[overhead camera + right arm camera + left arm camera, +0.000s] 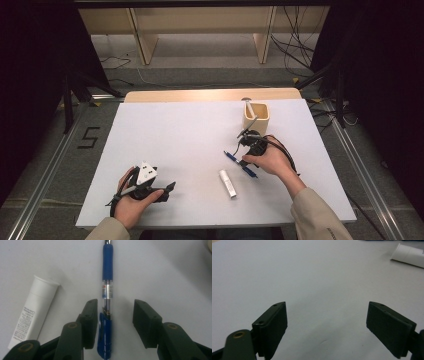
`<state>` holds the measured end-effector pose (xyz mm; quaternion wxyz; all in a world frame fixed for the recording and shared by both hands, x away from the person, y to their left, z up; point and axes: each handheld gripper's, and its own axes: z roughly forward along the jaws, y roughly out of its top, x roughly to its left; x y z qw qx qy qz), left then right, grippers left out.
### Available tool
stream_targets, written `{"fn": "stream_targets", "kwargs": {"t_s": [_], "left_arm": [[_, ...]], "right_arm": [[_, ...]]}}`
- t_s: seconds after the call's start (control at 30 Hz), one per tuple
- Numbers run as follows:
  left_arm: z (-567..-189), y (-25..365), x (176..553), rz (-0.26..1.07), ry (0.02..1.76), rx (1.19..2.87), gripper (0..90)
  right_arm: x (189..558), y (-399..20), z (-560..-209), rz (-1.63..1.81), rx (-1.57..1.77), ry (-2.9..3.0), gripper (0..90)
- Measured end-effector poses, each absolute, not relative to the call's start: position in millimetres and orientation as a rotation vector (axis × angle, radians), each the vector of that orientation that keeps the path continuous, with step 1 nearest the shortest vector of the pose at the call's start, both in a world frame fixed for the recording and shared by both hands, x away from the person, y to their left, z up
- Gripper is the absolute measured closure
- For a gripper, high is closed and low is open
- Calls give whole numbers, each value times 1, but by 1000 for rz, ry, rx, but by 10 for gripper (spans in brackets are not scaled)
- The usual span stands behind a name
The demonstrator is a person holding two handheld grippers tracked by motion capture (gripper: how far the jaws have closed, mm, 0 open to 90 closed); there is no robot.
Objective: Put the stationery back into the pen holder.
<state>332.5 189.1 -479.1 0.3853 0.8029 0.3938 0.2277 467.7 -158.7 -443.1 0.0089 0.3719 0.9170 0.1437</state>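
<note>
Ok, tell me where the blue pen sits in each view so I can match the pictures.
High view: the blue pen lies right of centre on the table, partly under the right hand.
Left gripper view: I cannot make the pen out.
Right gripper view: the pen runs straight up the middle, its clip end between the right gripper's open fingers, close to one of them.
Shared landmark: the white tube lying beside the pen.
</note>
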Motion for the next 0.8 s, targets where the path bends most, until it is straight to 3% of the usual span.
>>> {"fn": "stream_targets", "kwargs": {"t_s": [0.8], "left_arm": [[-479, 190, 332, 581, 1003, 2041, 168]], "right_arm": [[473, -135, -452, 302, 1052, 2918, 609]]}}
